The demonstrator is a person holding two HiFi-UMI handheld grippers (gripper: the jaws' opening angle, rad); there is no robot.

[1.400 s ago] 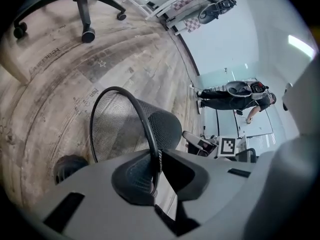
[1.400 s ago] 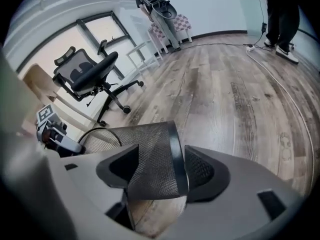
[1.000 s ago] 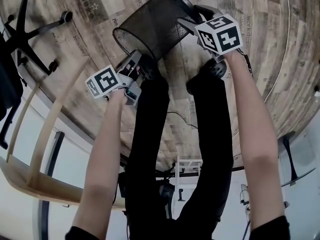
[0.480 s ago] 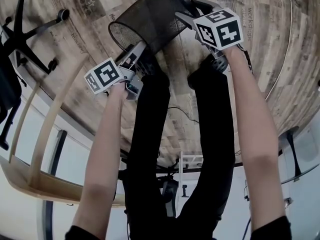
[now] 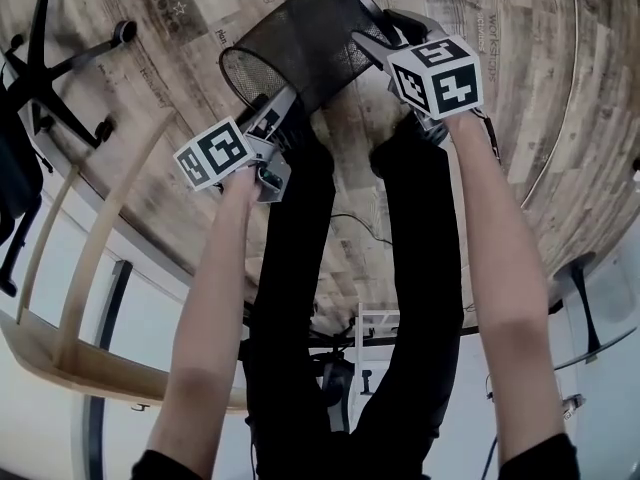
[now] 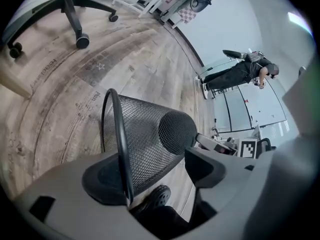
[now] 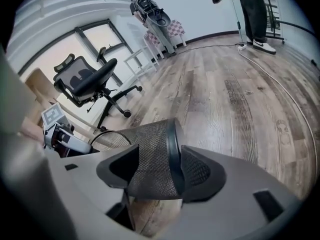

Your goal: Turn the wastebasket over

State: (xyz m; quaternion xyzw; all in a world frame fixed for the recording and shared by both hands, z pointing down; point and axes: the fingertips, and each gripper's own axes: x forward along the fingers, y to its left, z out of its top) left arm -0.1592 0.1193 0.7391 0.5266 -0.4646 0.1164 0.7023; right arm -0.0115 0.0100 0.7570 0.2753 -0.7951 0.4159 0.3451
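Wooden planks with faded print cover the floor of this office room. A black office chair stands near pale walls, and a thin cable runs across the boards toward a person standing far off.

The black mesh wastebasket lies tilted on its side between my two tools, just in front of the wearer's shoes. Its open mouth is toward the left gripper and its closed base toward the right gripper.

The left jaws have just been opening and now stand wide. The mouth rim passes between them, close to one pad, but nothing is clamped. The right jaws are also wide and have just been closing a little. They stand about the bottom band, with mesh close to both pads. I cannot tell if they press on it already.

I judge the turn is about half done and this is a change of grip. The next move needs a firm hold on the base first. Then the left side must take the rim again, and both must rotate together, because thin round wire may slip between the pads.
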